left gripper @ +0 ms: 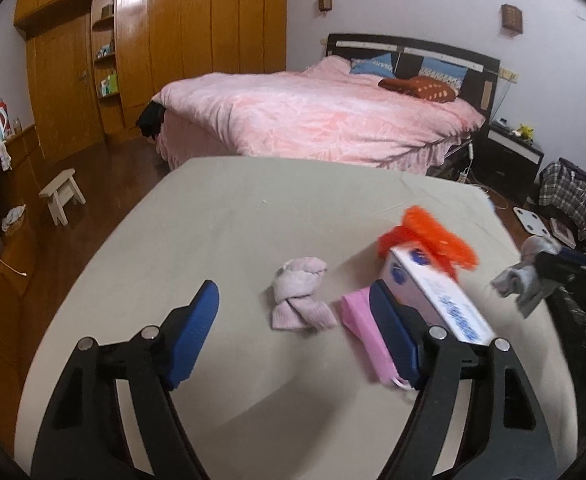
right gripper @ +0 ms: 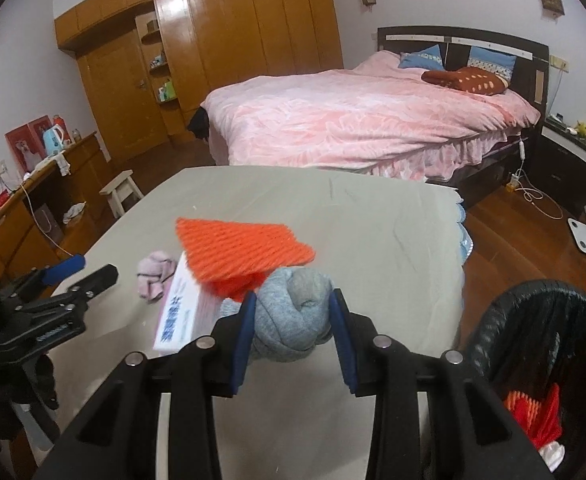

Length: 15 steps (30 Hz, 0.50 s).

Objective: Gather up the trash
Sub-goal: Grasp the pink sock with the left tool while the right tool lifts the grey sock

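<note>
Sitting between right gripper (right gripper: 293,312) jaws: grey sock (right gripper: 293,320)

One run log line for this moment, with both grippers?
left gripper: open, empty | right gripper: shut on grey sock | bin: right of table

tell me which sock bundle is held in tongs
The grey sock bundle, clamped between the right tongs beside the bin. The pink sock bundle lies loose on the table.
</note>
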Each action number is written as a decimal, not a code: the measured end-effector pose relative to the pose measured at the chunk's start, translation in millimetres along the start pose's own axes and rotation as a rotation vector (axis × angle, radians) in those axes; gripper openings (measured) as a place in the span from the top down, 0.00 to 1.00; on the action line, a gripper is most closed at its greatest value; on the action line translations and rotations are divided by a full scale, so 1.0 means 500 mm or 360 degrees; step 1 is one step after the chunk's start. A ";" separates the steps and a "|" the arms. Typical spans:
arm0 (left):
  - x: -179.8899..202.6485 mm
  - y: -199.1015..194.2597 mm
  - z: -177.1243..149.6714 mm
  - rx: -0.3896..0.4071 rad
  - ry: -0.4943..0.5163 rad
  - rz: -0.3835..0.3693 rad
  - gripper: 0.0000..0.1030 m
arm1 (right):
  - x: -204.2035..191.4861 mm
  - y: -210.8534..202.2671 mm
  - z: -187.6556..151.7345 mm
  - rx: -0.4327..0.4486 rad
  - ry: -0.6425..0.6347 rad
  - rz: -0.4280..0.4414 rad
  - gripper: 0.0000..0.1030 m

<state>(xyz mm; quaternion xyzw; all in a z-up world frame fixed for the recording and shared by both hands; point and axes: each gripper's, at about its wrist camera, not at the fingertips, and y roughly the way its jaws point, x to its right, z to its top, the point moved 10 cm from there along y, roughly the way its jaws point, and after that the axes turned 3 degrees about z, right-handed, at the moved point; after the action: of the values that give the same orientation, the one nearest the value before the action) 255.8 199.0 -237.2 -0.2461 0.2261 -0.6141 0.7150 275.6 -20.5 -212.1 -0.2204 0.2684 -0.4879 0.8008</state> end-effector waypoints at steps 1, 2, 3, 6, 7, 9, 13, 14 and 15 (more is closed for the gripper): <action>-0.002 0.016 0.000 -0.0021 -0.0004 0.0003 0.29 | 0.003 0.006 0.002 -0.0002 -0.0001 -0.0003 0.64; -0.004 0.031 0.001 -0.0041 -0.0010 0.0003 0.30 | 0.006 0.013 0.005 -0.0003 0.0000 -0.0007 0.64; -0.006 0.050 0.000 -0.0065 -0.0013 0.0005 0.30 | 0.009 0.020 0.008 -0.0005 0.0003 -0.0009 0.64; -0.014 0.090 -0.003 -0.0125 -0.0020 0.0004 0.31 | 0.015 0.037 0.008 -0.0016 0.0017 -0.0003 0.64; -0.015 0.103 -0.005 -0.0146 -0.0023 0.0001 0.33 | 0.016 0.041 0.007 -0.0019 0.0017 -0.0002 0.64; -0.013 0.122 -0.009 -0.0183 -0.0018 -0.0007 0.36 | 0.021 0.050 0.009 -0.0026 0.0025 -0.0002 0.64; -0.009 0.151 -0.015 -0.0261 -0.0035 -0.0053 0.54 | 0.026 0.059 0.005 -0.0037 0.0037 -0.0004 0.64; -0.004 0.156 -0.015 -0.0270 -0.0030 -0.0074 0.64 | 0.026 0.059 0.004 -0.0040 0.0038 -0.0005 0.64; 0.004 0.158 -0.015 -0.0276 -0.0010 -0.0094 0.67 | 0.028 0.058 0.003 -0.0041 0.0041 -0.0007 0.64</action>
<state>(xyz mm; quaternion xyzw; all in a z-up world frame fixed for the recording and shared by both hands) 311.9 206.5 -292.7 -0.3156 0.2688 -0.6122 0.6733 301.2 -20.5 -231.8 -0.2250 0.2846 -0.4889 0.7933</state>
